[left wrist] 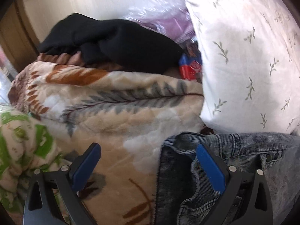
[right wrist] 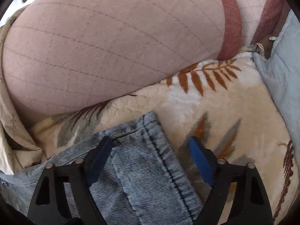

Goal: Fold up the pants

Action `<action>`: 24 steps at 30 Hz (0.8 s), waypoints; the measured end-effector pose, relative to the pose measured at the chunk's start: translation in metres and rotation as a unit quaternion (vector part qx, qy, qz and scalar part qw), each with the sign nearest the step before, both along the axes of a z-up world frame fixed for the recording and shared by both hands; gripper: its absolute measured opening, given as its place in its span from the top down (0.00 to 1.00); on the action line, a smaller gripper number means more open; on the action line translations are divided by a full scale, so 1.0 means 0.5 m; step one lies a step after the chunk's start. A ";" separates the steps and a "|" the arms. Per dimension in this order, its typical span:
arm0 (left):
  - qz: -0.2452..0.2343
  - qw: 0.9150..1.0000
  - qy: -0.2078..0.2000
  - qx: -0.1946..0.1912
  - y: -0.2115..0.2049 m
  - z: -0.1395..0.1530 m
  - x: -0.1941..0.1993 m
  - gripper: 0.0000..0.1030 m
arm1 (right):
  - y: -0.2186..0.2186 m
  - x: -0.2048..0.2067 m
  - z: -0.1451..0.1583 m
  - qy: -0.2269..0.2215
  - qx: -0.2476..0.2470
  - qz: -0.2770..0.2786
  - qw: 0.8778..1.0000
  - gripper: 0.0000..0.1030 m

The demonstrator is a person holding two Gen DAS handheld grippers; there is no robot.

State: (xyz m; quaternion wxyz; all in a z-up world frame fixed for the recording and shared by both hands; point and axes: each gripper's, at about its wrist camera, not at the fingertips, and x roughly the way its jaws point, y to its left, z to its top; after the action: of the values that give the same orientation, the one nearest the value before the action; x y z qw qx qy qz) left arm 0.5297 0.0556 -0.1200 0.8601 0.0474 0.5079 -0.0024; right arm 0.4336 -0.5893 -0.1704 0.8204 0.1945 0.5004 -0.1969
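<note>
A cream blanket point(left wrist: 120, 112) with a leaf print lay spread out, and the faded denim pants point(left wrist: 215, 168) rested flat on top of it, just below a white pillow point(left wrist: 243, 56). Over the pants' waistband edge the left gripper point(left wrist: 148, 161) stood spread wide, grasping nothing. Over the pants' hem point(right wrist: 150, 131) the right gripper point(right wrist: 150, 150) was likewise wide apart and empty, straddling the cloth.

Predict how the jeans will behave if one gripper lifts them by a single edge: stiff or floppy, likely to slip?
The jeans would probably droop: they already lie wrinkled on the leaf-print blanket. Their thick hem likely gives firm purchase. The ribbed denim seems unlikely to slip between the right gripper fingers.
</note>
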 end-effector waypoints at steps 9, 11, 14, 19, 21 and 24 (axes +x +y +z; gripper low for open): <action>-0.023 0.995 0.062 -0.079 -0.028 -0.054 0.038 0.49 | 0.053 0.013 0.001 -0.006 -0.013 0.013 1.000 0.52; -0.029 0.993 0.066 -0.095 -0.035 -0.060 0.039 0.57 | 0.057 0.008 0.006 -0.011 -0.009 0.010 1.000 0.60; -0.045 0.993 0.064 -0.088 -0.055 -0.063 0.040 0.71 | 0.058 0.001 0.006 -0.020 0.002 0.001 1.000 0.71; -0.051 0.992 0.057 -0.099 -0.056 -0.054 0.039 0.82 | 0.062 -0.016 0.019 -0.040 0.018 0.000 0.999 0.84; -0.050 0.992 0.047 -0.108 -0.051 -0.034 0.025 0.83 | 0.067 -0.023 0.026 -0.046 0.015 0.003 0.999 0.84; -0.049 0.990 0.029 -0.127 -0.044 0.003 0.005 0.83 | 0.072 -0.052 0.065 -0.062 0.011 0.002 0.998 0.85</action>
State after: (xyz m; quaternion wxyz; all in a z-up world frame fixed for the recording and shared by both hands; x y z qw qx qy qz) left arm 0.5323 0.0337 -0.1183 0.8431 -0.0373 0.5251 -0.1104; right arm 0.4078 -0.5533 -0.1380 0.8477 0.2144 0.4515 -0.1776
